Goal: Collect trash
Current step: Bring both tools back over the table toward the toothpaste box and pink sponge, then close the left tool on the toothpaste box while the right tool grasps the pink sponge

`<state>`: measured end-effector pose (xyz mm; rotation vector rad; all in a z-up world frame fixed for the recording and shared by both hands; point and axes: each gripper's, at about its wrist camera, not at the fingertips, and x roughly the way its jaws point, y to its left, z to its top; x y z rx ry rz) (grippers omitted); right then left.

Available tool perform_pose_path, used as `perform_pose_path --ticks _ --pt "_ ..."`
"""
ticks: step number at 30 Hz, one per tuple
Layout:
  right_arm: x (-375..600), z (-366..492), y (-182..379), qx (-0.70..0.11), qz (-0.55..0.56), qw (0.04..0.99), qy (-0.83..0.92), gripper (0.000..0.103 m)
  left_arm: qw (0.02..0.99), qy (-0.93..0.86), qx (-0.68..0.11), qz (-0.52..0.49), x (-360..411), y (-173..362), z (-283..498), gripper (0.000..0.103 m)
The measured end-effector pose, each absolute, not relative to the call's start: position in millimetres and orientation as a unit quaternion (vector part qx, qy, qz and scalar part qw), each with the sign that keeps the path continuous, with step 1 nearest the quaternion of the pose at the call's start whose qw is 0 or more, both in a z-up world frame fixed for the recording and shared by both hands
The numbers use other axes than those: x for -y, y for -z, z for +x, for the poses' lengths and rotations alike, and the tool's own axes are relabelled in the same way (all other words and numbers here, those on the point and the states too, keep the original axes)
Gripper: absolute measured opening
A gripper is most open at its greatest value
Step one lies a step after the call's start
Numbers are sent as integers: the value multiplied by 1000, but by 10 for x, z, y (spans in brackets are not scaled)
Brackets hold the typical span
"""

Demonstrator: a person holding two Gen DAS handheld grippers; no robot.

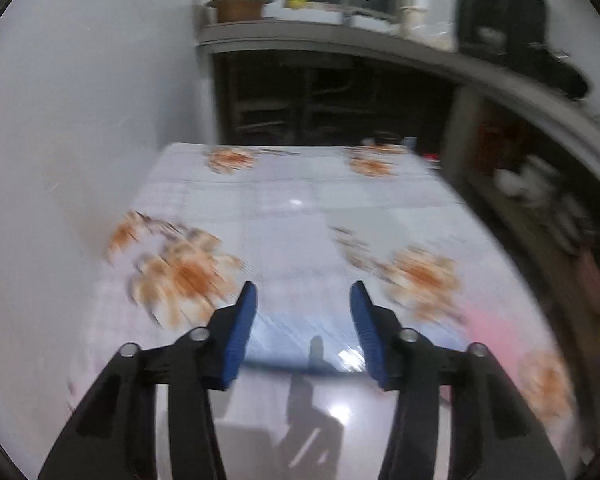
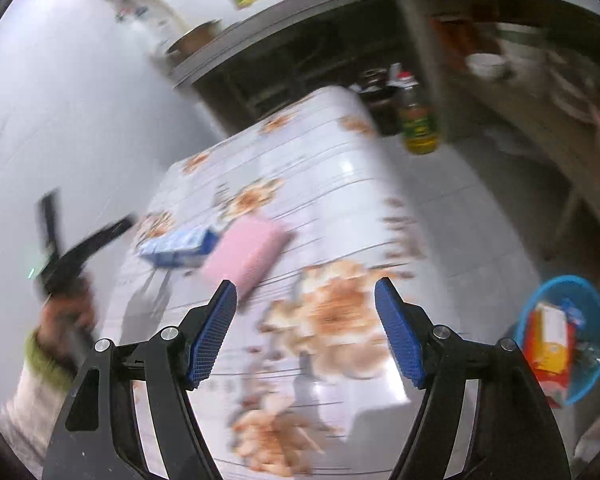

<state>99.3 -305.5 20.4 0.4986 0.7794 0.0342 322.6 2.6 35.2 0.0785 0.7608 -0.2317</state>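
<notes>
My left gripper (image 1: 302,292) hangs low over the flower-print table (image 1: 284,216) with its jaws apart. A flat blue and white packet (image 1: 300,340) lies on the cloth and shows in the gap between the blue pads; I see no pad pressing on it. A pink blur (image 1: 488,324) to its right is the pink packet (image 2: 244,256), which lies beside the blue packet (image 2: 180,246) in the right wrist view. My right gripper (image 2: 306,288) is open above the table, with nothing between its fingers. A hand (image 2: 64,316) holds the left gripper (image 2: 88,236) at the far left.
A blue basket (image 2: 568,280) stands on the floor right of the table, with an orange and white carton (image 2: 552,340) inside. A green-labelled bottle (image 2: 418,128) stands on the floor past the table's far corner. A white wall (image 1: 80,140) runs along the table's left side, and dark shelves (image 1: 320,96) lie beyond.
</notes>
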Motion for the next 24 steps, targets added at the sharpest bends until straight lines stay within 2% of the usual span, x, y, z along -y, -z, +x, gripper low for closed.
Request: perform_pose_path --ticks 4,9,16,22,24 --pt "2836 994 -236 -383 227 894 -43 68 900 65 -426 69 -61 -47 3838 39" --pt "2779 882 -257 -395 213 893 -38 68 861 65 -488 130 -29 298 3972 37" --pt "2880 894 -131 -412 222 883 -24 68 815 167 -551 64 -229 353 3152 37" --pt "2718 1124 -87 -425 214 878 -50 69 762 265 -589 -42 -359 328 2279 38" --pt "2613 1262 -82 -430 206 877 -61 72 764 278 -578 -68 -375 245 2088 47"
